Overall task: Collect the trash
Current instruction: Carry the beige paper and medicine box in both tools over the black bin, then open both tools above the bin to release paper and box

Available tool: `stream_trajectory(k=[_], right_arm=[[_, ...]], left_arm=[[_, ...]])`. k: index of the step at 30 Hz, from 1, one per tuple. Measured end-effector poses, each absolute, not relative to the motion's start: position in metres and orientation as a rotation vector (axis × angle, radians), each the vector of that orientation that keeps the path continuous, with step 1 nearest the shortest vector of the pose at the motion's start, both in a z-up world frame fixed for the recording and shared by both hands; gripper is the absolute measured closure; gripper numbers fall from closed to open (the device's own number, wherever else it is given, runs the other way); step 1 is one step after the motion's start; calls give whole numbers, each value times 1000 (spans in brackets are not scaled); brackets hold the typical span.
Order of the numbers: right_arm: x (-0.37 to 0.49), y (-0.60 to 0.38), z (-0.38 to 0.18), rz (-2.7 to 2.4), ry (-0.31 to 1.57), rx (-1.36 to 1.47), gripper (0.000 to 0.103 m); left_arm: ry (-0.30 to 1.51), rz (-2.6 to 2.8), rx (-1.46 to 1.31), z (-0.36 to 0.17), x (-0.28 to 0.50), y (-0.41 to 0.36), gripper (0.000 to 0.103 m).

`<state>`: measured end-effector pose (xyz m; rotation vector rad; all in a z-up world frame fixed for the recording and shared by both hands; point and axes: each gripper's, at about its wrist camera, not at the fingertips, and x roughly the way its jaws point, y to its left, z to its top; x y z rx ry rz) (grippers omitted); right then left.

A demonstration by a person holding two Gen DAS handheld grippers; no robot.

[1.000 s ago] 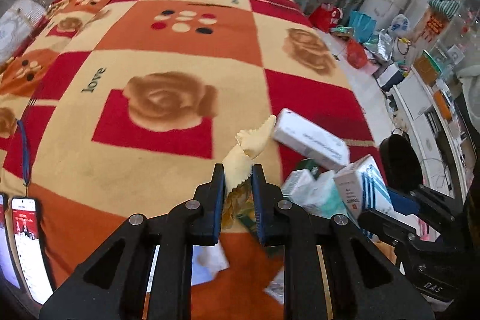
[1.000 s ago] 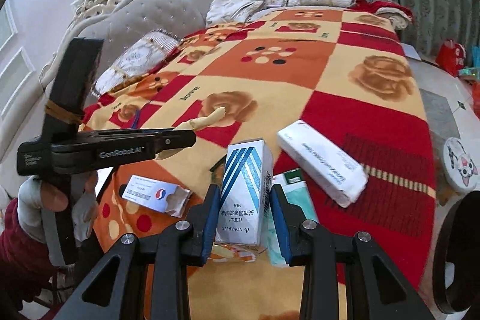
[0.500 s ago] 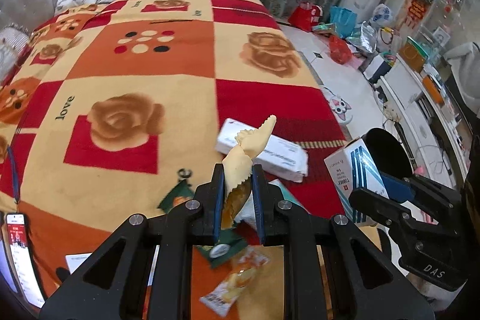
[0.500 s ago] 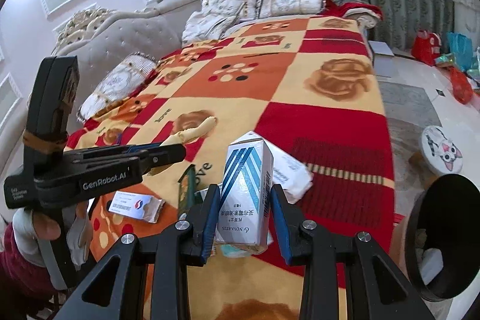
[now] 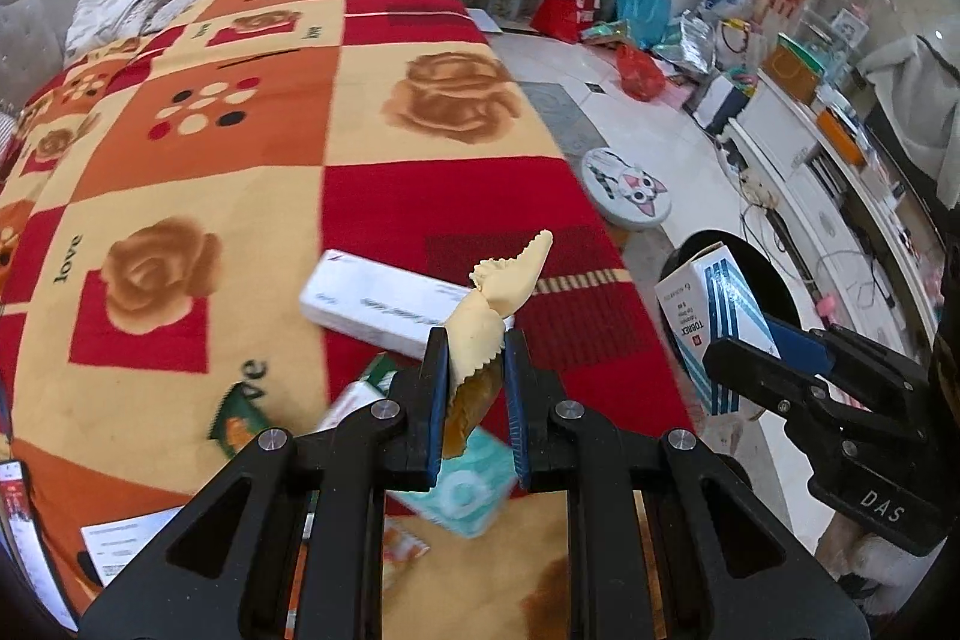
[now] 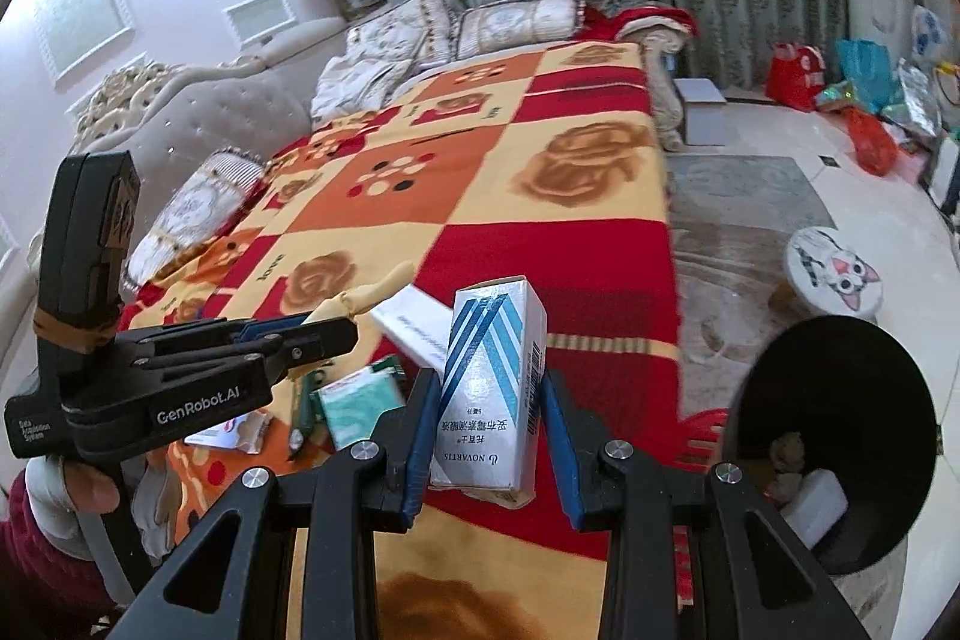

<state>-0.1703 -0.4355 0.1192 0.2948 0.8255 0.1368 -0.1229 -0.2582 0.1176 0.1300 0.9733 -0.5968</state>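
Long box on blanket, bin right of bed

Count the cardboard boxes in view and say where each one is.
3. A blue-striped white box is clamped in the right gripper; a long white box lies on the blanket; a teal box lies behind the left gripper. Others may be hidden.

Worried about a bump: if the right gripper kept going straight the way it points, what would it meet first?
Probably the red blanket near the bed's edge, just beyond the held blue-striped carton; the black bin sits off to its right. Depth is uncertain.
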Motion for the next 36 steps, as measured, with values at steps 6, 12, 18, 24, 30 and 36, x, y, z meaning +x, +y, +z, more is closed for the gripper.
stream_trajectory(k=[6, 12, 18, 24, 30, 36], right_arm=[[-179, -462, 117, 90, 823, 320, 70], [-190, -487, 116, 38, 816, 339, 70], [-202, -513, 113, -11, 813, 365, 70], [-217, -542, 105, -67, 815, 404, 70], [-229, -567, 100, -112, 814, 442, 70], [-235, -584, 94, -145, 816, 468, 70]], left_arm=[[975, -633, 157, 117, -129, -287, 88], [975, -669, 185, 117, -136, -317, 88], [980, -703, 212, 114, -142, -345, 88], [994, -743, 235, 107, -149, -377, 88], [1007, -769, 253, 100, -154, -404, 88], [1022, -793, 262, 95, -157, -425, 88]])
